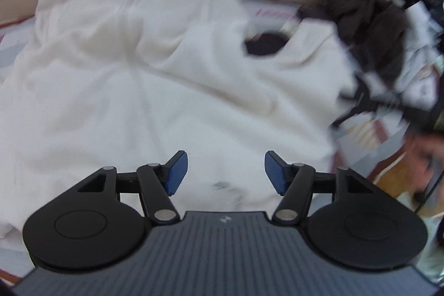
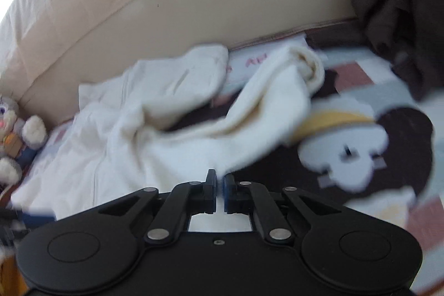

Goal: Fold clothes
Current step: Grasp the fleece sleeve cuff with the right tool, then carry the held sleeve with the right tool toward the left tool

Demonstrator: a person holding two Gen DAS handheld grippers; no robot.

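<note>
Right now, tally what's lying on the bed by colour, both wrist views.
White: 1, the white garment, crumpled; the right gripper is shut on its edge.
Dark brown: 1, the dark brown clothes pile, count inside it unclear.
Grey and multicolour: 1, the plush rabbit toy at the left edge.
Total: 3.

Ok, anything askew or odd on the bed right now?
The white cotton garment lies crumpled, one sleeve twisted across the cartoon-print bedsheet. The right gripper is shut on its edge; the left gripper is open.
</note>
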